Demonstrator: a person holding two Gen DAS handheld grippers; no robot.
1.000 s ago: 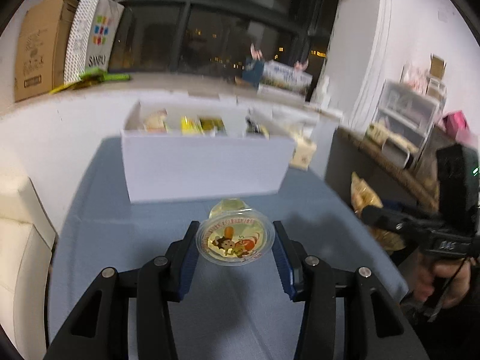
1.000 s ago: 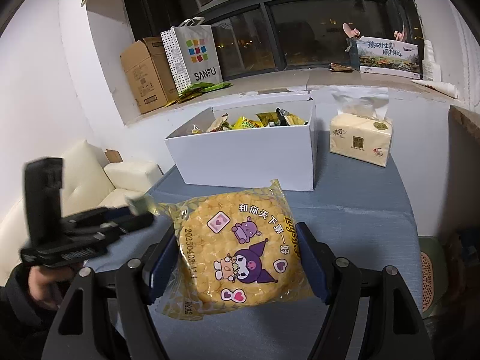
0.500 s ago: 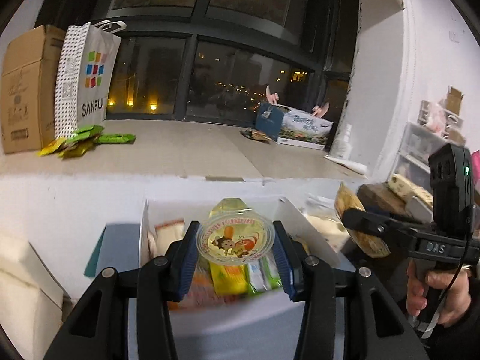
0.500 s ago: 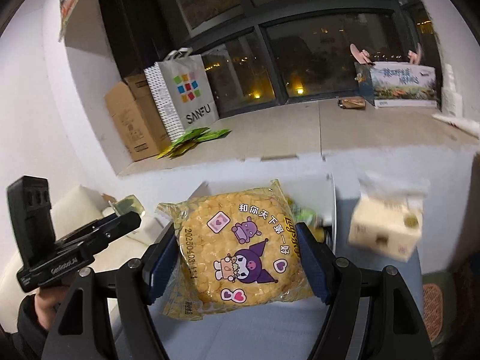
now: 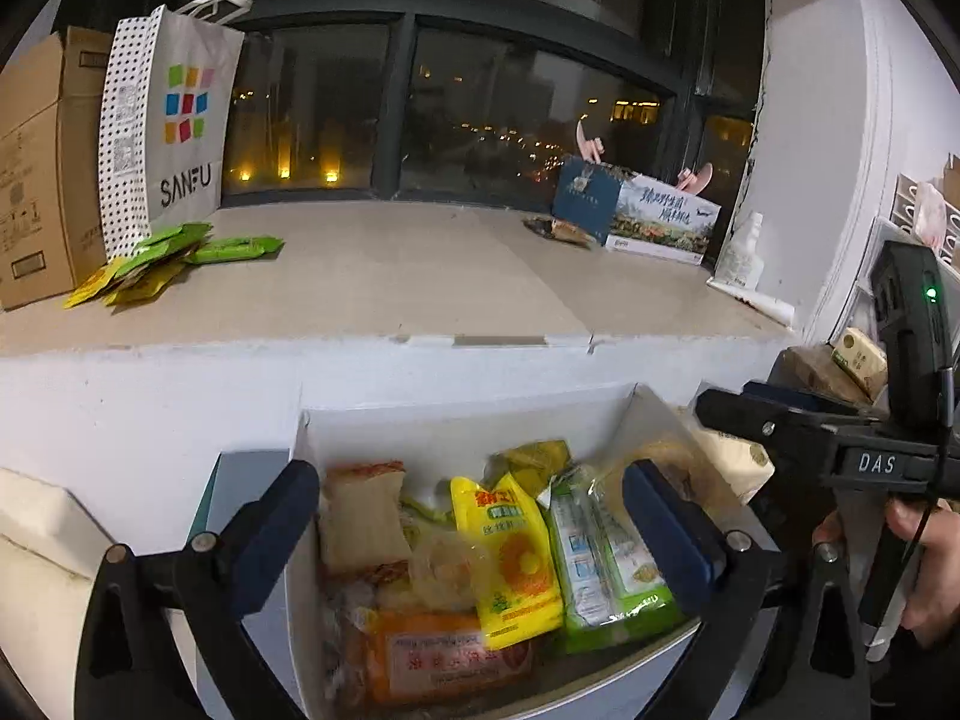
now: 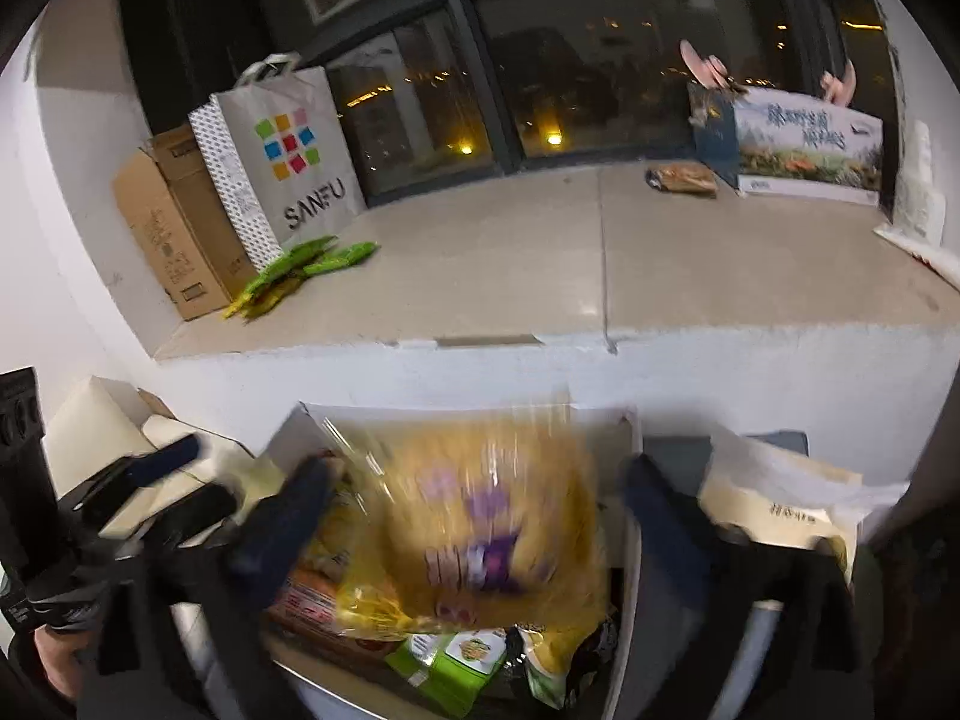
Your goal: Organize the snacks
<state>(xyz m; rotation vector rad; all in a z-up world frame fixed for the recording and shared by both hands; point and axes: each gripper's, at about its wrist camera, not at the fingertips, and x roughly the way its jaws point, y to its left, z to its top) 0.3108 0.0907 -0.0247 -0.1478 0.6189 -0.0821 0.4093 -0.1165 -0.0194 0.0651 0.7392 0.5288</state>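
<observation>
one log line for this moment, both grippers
left gripper: open, over white cardboard box | right gripper: open | round yellow rice cracker pack: blurred, between jaws above box

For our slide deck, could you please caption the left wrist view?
Open left gripper above the white box of snack packets.

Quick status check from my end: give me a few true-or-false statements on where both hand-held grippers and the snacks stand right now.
1. The left hand-held gripper is open and holds nothing. True.
2. The yellow round snack pack lies on the windowsill. False: it is blurred, over the white snack box, between the fingers of the open right hand-held gripper.
3. The SANFU paper bag stands on the windowsill. True.
4. The white snack box holds nothing. False: it holds several packets.
</observation>
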